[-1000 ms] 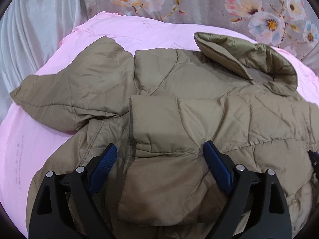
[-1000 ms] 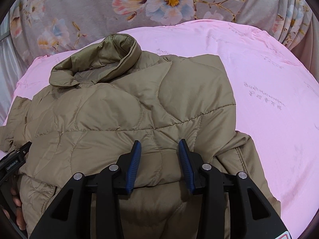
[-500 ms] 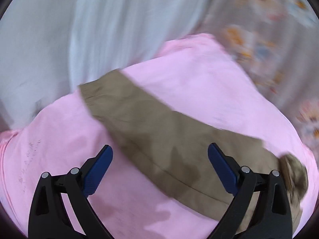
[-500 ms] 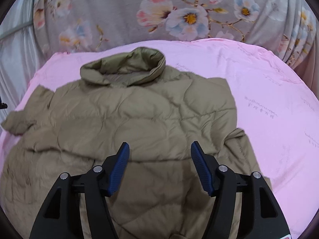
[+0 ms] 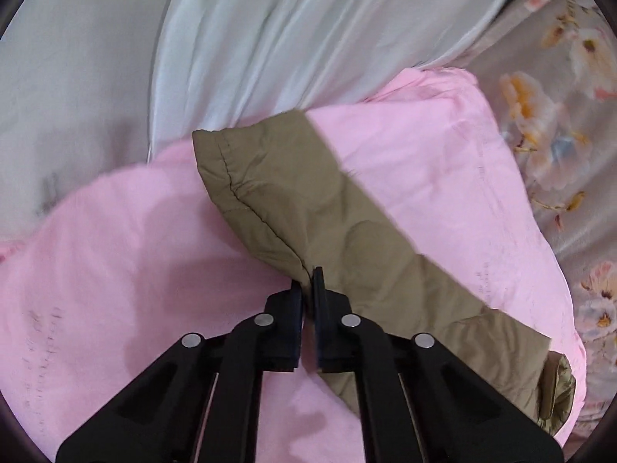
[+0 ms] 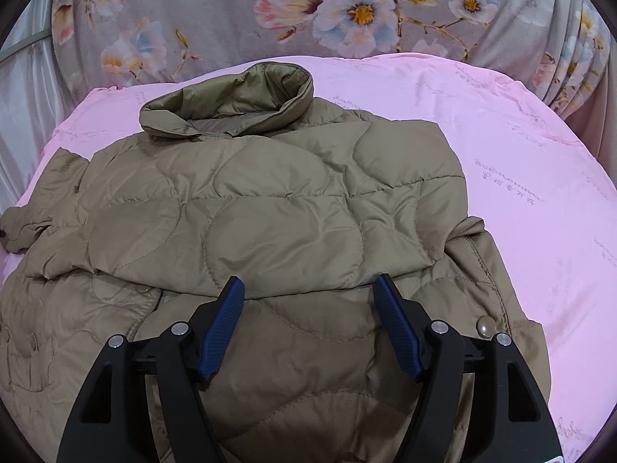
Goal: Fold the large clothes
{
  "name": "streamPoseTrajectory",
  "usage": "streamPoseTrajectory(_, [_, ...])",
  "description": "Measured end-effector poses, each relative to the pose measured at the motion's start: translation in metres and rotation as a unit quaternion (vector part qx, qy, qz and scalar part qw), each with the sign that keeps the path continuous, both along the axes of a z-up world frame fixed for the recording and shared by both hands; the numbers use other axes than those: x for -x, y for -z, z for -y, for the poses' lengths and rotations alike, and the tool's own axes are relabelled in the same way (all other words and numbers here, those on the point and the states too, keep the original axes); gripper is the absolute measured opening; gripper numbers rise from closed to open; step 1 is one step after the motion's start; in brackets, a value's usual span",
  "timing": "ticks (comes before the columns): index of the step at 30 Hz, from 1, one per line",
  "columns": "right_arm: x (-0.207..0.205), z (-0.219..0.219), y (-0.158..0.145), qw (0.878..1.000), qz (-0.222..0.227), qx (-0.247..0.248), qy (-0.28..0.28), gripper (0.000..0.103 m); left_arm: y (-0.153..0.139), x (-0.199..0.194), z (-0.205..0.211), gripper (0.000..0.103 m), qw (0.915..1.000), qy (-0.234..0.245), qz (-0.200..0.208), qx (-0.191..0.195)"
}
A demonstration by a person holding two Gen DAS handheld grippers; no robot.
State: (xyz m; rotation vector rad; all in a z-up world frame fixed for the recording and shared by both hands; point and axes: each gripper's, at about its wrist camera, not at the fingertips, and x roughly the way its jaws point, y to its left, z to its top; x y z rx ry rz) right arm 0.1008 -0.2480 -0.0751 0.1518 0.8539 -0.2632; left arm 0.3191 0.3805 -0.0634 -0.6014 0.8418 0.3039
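Olive-brown quilted puffer jacket (image 6: 270,223) lies spread on a pink bedsheet (image 6: 540,177), collar (image 6: 231,108) toward the grey floral curtain (image 6: 347,11), its right sleeve folded across the chest. Left gripper (image 5: 308,281) has its jaws pressed together on the lower edge of the jacket's olive sleeve (image 5: 308,208), which stretches over the pink sheet with its stitched cuff pointing at a white satin drape (image 5: 289,27). Right gripper (image 6: 310,289) hovers over the jacket's lower front, blue-padded fingers (image 6: 221,324) spread wide apart and holding nothing, near a round metal snap button (image 6: 485,326).
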Motion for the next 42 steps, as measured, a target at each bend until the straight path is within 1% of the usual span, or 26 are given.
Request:
streamPoseTrajectory(3, [0.000,-0.001,0.000,1.000,0.000,0.002,0.002,0.069,-0.052,0.010,0.025,0.001,0.9984,0.023,0.042,-0.030])
streamPoseTrajectory(4, [0.000,-0.001,0.000,1.000,0.001,0.002,0.002,0.069,-0.077,0.018,0.039,0.001,0.9956,0.051,0.075,-0.025])
streamPoseTrajectory(5, [0.000,-0.001,0.000,1.000,0.001,0.002,0.003,0.069,-0.091,0.021,0.050,0.001,0.9937,0.062,0.089,-0.028])
streamPoseTrajectory(6, [0.000,0.000,0.000,1.000,0.002,0.001,0.003,0.069,-0.117,0.029,0.072,0.001,0.9893,0.078,0.113,-0.049])
streamPoseTrajectory(8, [0.001,0.001,0.000,1.000,0.003,-0.001,0.004,0.069,-0.159,0.045,0.116,0.001,0.9775,0.118,0.159,-0.073])
streamPoseTrajectory(9, [0.001,0.001,-0.001,1.000,0.004,-0.001,0.005,0.069,-0.182,0.056,0.147,0.001,0.9685,0.147,0.182,-0.085])
streamPoseTrajectory(11, [0.002,0.003,-0.002,1.000,0.008,-0.005,0.007,0.069,-0.207,0.073,0.190,0.001,0.9560,0.186,0.206,-0.094])
streamPoseTrajectory(12, [0.002,0.005,-0.002,1.000,0.010,-0.009,0.008,0.069,-0.219,0.085,0.224,0.002,0.9455,0.219,0.220,-0.099])
streamPoseTrajectory(14, [0.006,0.008,-0.006,1.000,0.020,-0.016,0.012,0.069,-0.227,0.101,0.276,0.003,0.9311,0.268,0.225,-0.102])
streamPoseTrajectory(15, [0.009,0.010,-0.009,0.999,0.028,-0.020,0.015,0.069,-0.225,0.109,0.308,0.005,0.9229,0.300,0.221,-0.098])
streamPoseTrajectory(17, [0.016,0.013,-0.017,0.998,0.045,-0.028,0.017,0.070,-0.210,0.121,0.355,0.007,0.9108,0.351,0.202,-0.080])
streamPoseTrajectory(18, [0.020,0.015,-0.020,0.998,0.051,-0.032,0.018,0.070,-0.194,0.128,0.382,0.011,0.9043,0.379,0.185,-0.069])
streamPoseTrajectory(19, [0.024,0.018,-0.024,0.998,0.056,-0.036,0.019,0.071,-0.182,0.130,0.398,0.014,0.9008,0.393,0.173,-0.063])
streamPoseTrajectory(20, [0.028,0.019,-0.027,0.997,0.060,-0.039,0.020,0.072,-0.163,0.134,0.417,0.026,0.8977,0.408,0.156,-0.057])
streamPoseTrajectory(21, [0.032,0.022,-0.031,0.997,0.064,-0.042,0.022,0.073,-0.146,0.137,0.430,0.047,0.8960,0.419,0.139,-0.049])
streamPoseTrajectory(23, [0.039,0.029,-0.039,0.996,0.071,-0.047,0.024,0.075,-0.118,0.139,0.441,0.065,0.8999,0.420,0.114,-0.032])
streamPoseTrajectory(24, [0.042,0.032,-0.043,0.996,0.075,-0.049,0.024,0.076,-0.105,0.139,0.439,0.066,0.9045,0.413,0.106,-0.018])
streamPoseTrajectory(26, [0.048,0.042,-0.052,0.994,0.084,-0.056,0.028,0.080,-0.092,0.136,0.429,0.066,0.9118,0.400,0.092,-0.003])
streamPoseTrajectory(27, [0.049,0.046,-0.056,0.994,0.088,-0.061,0.030,0.081,-0.087,0.129,0.414,0.066,0.9198,0.383,0.085,0.009])
streamPoseTrajectory(29, [0.047,0.059,-0.061,0.991,0.097,-0.084,0.037,0.083,-0.086,0.123,0.391,0.066,0.9312,0.355,0.080,0.017])
streamPoseTrajectory(32, [0.031,0.079,-0.060,0.986,0.096,-0.126,0.050,0.084,-0.081,0.098,0.342,0.067,0.9518,0.300,0.063,0.018])
streamPoseTrajectory(33, [0.024,0.083,-0.057,0.984,0.093,-0.140,0.053,0.084,-0.082,0.093,0.331,0.066,0.9560,0.287,0.059,0.016])
streamPoseTrajectory(36, [-0.003,0.093,-0.044,0.976,0.076,-0.192,0.063,0.084,-0.067,0.071,0.297,0.067,0.9691,0.243,0.039,0.009])
streamPoseTrajectory(38, [-0.019,0.091,-0.035,0.976,0.063,-0.201,0.063,0.084,-0.054,0.061,0.279,0.066,0.9728,0.230,0.019,0.023])
streamPoseTrajectory(40, [-0.036,0.088,-0.024,0.974,0.045,-0.213,0.064,0.084,-0.043,0.054,0.270,0.066,0.9737,0.226,0.004,0.031])
streamPoseTrajectory(42, [-0.050,0.086,-0.014,0.970,0.028,-0.232,0.066,0.067,-0.031,0.048,0.271,0.064,0.9729,0.228,-0.010,0.038])
